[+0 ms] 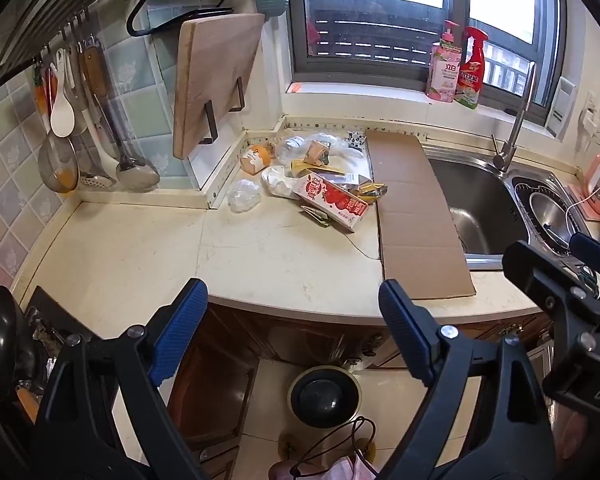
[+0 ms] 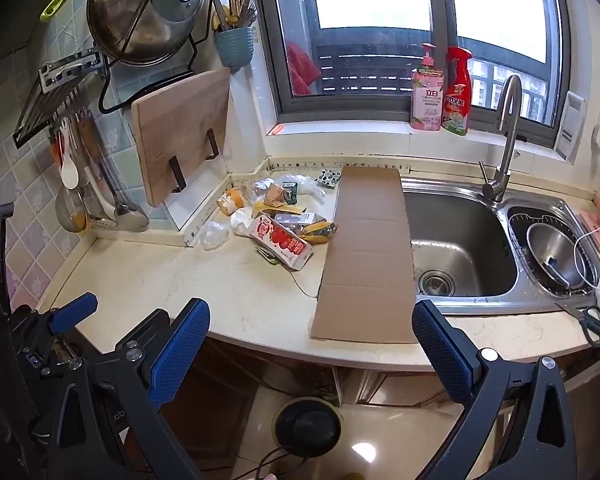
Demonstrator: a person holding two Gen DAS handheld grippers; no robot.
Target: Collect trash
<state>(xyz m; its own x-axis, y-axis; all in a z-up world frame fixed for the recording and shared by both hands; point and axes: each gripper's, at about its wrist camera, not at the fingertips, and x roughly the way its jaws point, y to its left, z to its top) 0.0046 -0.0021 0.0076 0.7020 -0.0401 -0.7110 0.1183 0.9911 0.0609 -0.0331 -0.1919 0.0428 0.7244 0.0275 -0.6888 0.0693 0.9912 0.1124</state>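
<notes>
A heap of trash lies at the back of the cream counter (image 1: 140, 256): a red-and-white juice carton (image 1: 332, 202) (image 2: 282, 246), crumpled clear plastic (image 1: 243, 195) (image 2: 214, 235), an orange-labelled wrapper (image 1: 256, 157), yellow wrappers and white bags. A flat cardboard sheet (image 1: 416, 216) (image 2: 368, 256) rests beside the heap, partly over the sink. A round bin with a black liner (image 1: 325, 396) (image 2: 307, 426) stands on the floor below the counter edge. My left gripper (image 1: 292, 300) and right gripper (image 2: 310, 320) both hover open in front of the counter edge, holding nothing, well short of the trash.
A steel sink (image 2: 460, 248) with tap (image 2: 506, 136) lies to the right, with a bowl in its drainer basin (image 2: 552, 256) and scissors (image 2: 590, 322) at the front. A cutting board (image 1: 214, 80) leans on the left wall beside hanging utensils (image 1: 64, 120). Two bottles (image 2: 440, 92) stand on the sill.
</notes>
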